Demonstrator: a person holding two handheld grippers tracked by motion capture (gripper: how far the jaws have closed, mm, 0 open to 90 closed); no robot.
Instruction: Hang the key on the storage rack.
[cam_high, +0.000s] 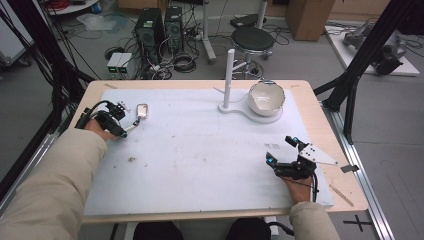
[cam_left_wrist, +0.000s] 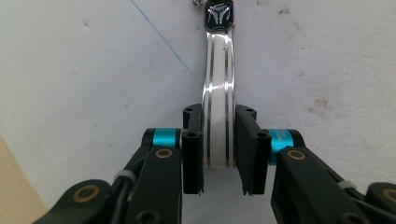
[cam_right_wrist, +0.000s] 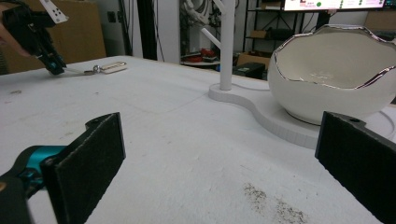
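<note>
A key fob (cam_high: 142, 110) with a silver-edged white strap (cam_left_wrist: 218, 84) lies on the white mat (cam_high: 200, 150) at the far left. My left gripper (cam_high: 128, 130) is shut on the strap's near end, a pad (cam_left_wrist: 192, 154) pressing on each side. The fob's black emblem (cam_left_wrist: 218, 15) points away from the jaws. In the right gripper view the fob (cam_right_wrist: 110, 67) lies far off beside the left gripper (cam_right_wrist: 52, 64). My right gripper (cam_high: 281, 150) rests at the mat's near right, jaws wide open, nothing between its pads (cam_right_wrist: 93, 158). A white eggshell-shaped bowl (cam_high: 266, 97) sits on a white stand (cam_high: 229, 75).
The stand's upright post (cam_right_wrist: 227, 42) rises left of the bowl (cam_right_wrist: 336, 70) at the far middle of the mat. Dark specks (cam_right_wrist: 275, 205) mark the mat. A stool (cam_high: 252, 39), computer towers (cam_high: 150, 27) and black frame struts (cam_high: 360, 55) stand beyond the table.
</note>
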